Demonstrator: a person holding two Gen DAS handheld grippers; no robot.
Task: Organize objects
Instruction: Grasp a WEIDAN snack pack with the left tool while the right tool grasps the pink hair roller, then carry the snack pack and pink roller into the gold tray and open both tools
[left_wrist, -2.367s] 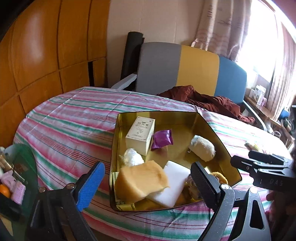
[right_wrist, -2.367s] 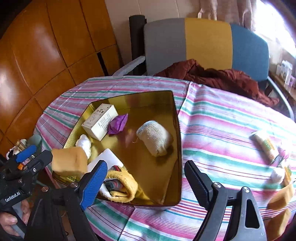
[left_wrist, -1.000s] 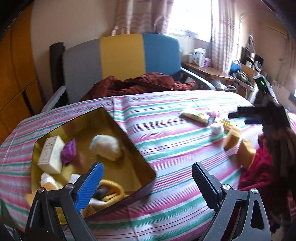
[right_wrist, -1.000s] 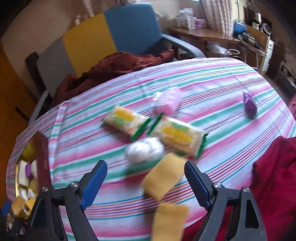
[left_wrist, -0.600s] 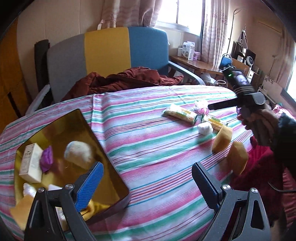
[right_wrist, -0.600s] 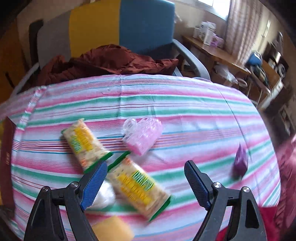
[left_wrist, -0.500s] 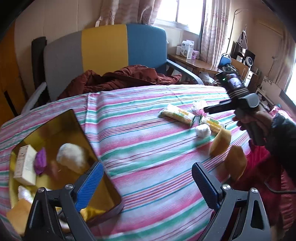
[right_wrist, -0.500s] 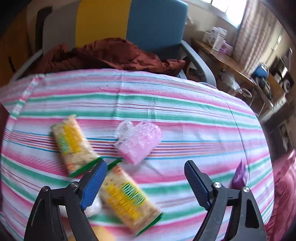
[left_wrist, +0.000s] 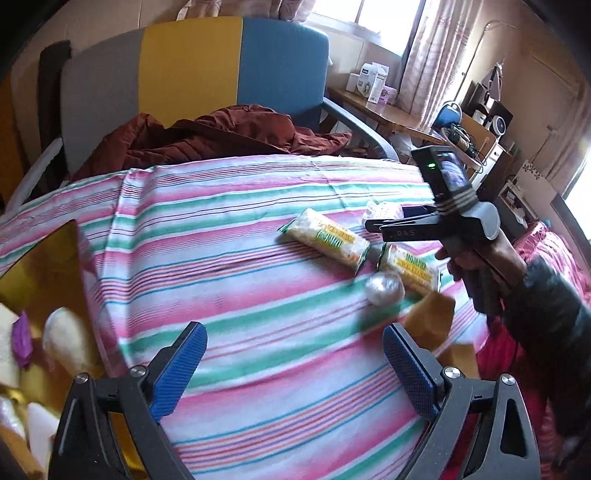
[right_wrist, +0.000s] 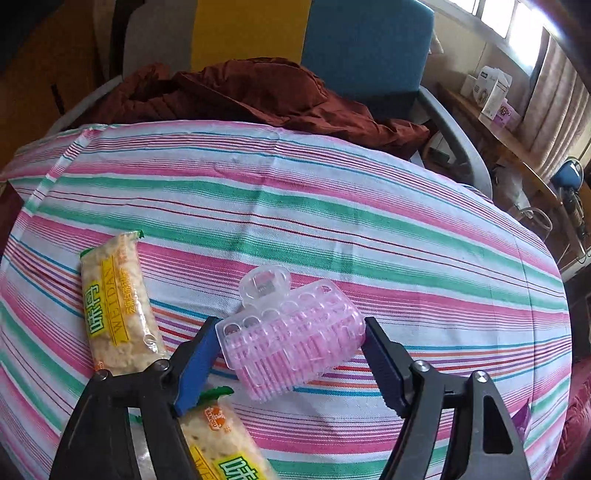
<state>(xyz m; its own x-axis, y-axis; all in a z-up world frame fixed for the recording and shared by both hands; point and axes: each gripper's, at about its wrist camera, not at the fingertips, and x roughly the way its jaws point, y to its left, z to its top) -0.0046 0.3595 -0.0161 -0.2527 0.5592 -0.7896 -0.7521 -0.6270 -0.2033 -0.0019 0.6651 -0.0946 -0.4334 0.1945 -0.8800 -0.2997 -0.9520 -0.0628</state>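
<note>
The biggest change is where I am working: both my hands have swung away from the gold tin (left_wrist: 40, 266), which now sits at the left edge of my left camera's view with a white box, a purple wrapper and a pale roll in it, and over to the loose things on the striped tablecloth (right_wrist: 332, 206). So the sorting has moved on to the pile that is not yet in the tin.

Next, my right claw (right_wrist: 290, 356) has dropped down and rolled until it straddles the pink hair clip (right_wrist: 291, 339). Its jaws have just been closing, and the clip now lies between them on the cloth. The left pad (right_wrist: 195, 365) touches or nearly touches the clip's near corner; the right pad (right_wrist: 384, 363) looks just shy of the other end. I would call this a grip about to land, not yet a clamp, since the clip shows no squeeze or lift.

My left claw (left_wrist: 295, 369) hangs over bare cloth with its jaws wide apart and nothing between them.

Smaller things: two cracker packets lie just beside the clip, one (right_wrist: 118, 302) to its left and one (right_wrist: 221, 439) partly under my left finger. A white ball (left_wrist: 384, 290) and two yellow sponge blocks (left_wrist: 430, 321) wait near the table edge. If the clip's smooth curved shell slips, I may nudge that lower packet.
</note>
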